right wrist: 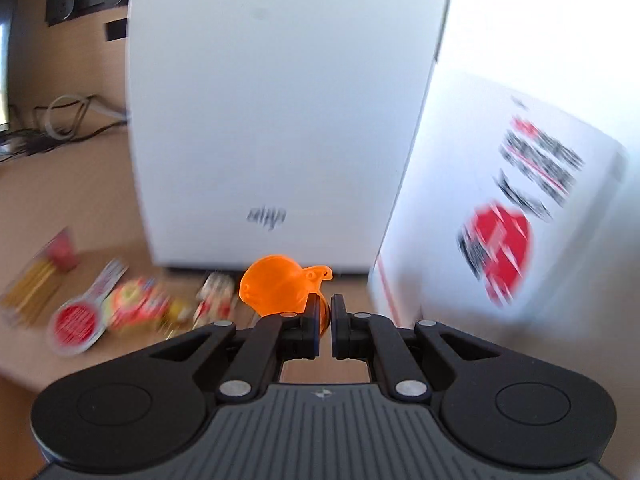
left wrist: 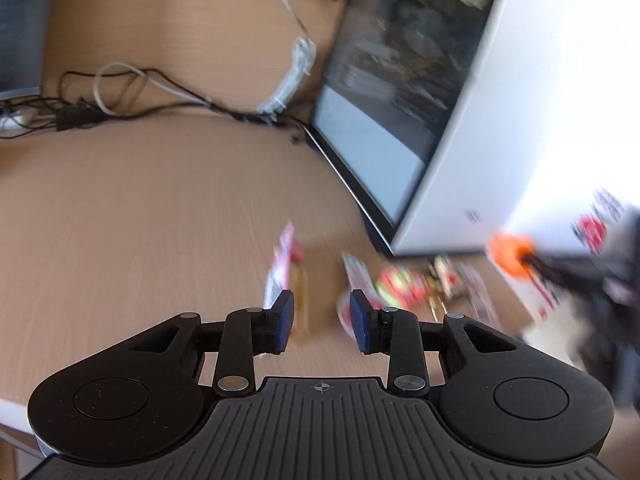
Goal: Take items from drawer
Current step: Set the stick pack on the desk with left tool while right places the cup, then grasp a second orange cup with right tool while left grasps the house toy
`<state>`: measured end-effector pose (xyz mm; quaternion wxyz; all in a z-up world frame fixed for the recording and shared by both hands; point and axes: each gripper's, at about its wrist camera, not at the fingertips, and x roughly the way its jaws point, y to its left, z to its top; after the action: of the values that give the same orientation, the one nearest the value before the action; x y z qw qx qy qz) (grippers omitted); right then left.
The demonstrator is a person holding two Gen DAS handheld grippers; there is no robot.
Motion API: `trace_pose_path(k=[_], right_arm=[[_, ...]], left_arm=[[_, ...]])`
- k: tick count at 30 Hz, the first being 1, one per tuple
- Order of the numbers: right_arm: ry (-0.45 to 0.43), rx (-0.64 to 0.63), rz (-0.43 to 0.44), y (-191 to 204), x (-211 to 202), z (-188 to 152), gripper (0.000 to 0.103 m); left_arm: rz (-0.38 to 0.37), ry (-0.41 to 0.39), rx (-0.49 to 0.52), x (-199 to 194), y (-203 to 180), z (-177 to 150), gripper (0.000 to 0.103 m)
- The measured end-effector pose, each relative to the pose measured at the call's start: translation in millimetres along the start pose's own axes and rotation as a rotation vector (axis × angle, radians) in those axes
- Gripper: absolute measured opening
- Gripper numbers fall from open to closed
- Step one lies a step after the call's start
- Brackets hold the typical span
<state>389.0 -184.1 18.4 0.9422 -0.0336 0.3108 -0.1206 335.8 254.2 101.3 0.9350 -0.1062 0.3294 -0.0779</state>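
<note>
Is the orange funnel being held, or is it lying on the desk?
Held. The right gripper is shut on the orange funnel; its pads pinch the funnel's lower edge, and it hangs above the desk.

Office desk (left wrist: 140, 200): monitor (left wrist: 400, 80), tangled cables (left wrist: 120, 96), socket strip (right wrist: 88, 0).

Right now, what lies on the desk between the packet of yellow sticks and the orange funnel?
In the right wrist view, a row of blurred small packets lies on the desk between the packet of yellow sticks and the orange funnel, which the right gripper holds.
</note>
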Motion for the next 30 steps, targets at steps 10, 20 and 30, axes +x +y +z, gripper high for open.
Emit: trace_pose_path(k=[10, 20, 30], right_arm=[[0.064, 0.050, 0.049, -2.3, 9.1, -3.0, 0.027], [0.365, 0.101, 0.457, 25.9, -13.2, -42.0, 0.036], [0.789, -0.162, 0.860, 163.7, -12.1, -105.0, 0.040]], left_arm=[[-0.094, 0.325, 0.214, 8.7, -26.9, -62.6, 0.033], [-0.064, 0.514, 0.209, 25.4, -25.4, -79.1, 0.032], [0.099, 0.338, 0.009, -40.7, 15.2, -53.8, 0.032]])
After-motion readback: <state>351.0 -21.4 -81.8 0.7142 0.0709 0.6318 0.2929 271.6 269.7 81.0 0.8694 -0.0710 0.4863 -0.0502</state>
